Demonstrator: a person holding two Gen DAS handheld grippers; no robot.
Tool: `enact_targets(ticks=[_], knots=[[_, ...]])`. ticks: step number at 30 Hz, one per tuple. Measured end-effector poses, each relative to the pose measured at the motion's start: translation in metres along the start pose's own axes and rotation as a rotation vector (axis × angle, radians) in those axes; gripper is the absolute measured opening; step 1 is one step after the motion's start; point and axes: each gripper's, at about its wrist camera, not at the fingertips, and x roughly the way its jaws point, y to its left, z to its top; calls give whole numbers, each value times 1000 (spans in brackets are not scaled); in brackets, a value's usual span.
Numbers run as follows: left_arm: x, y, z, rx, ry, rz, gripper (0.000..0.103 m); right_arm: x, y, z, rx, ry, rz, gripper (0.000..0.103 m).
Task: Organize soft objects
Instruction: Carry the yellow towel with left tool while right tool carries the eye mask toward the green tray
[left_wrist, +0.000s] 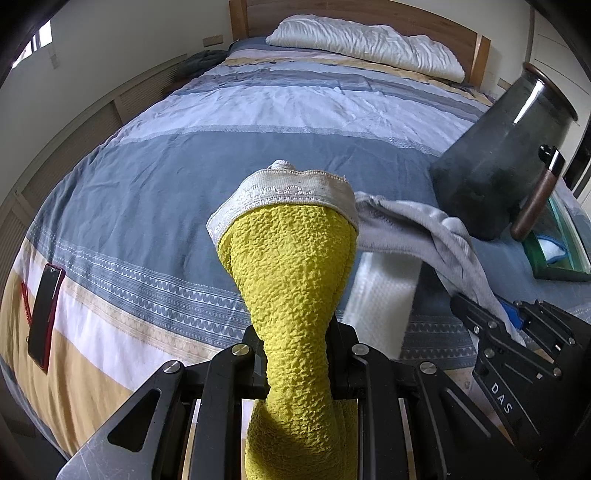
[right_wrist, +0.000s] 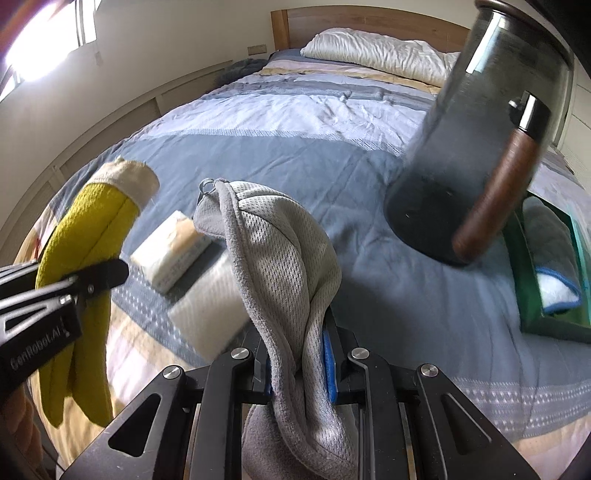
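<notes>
My left gripper is shut on a yellow textured cloth with a white lace band at its top end; the cloth stands up between the pads and hangs below them. In the right wrist view the same yellow cloth shows at the left, in the left gripper. My right gripper is shut on a grey mesh cloth, which bunches up above the blue-padded jaws. From the left wrist view, the grey cloth trails from the right gripper at the lower right. Both cloths hang over the bed.
A striped blue, white and yellow bedspread covers the bed. A folded cream cloth and a folded white towel lie on it. To the right are a dark bin with a wooden handle and a green box holding cloths. A red-cased phone lies left.
</notes>
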Motion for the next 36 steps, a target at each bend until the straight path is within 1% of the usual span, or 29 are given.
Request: enact_targets(ticks=[7,18,29,36], knots=[[-6,-17,-9,21,9,-28,17,-22,-11,-20,3,18,-22,19],[-10,-57,-29,79,49,-88,17,-61,-48,-55,65,49,-82,19],[-21,-110,-46,176,75,-170,18,-111,-86,-82,126,57,-151,19],[-29,-149,-50,252,79,-218,18,-148,-116,-104,174,53,-207,19]])
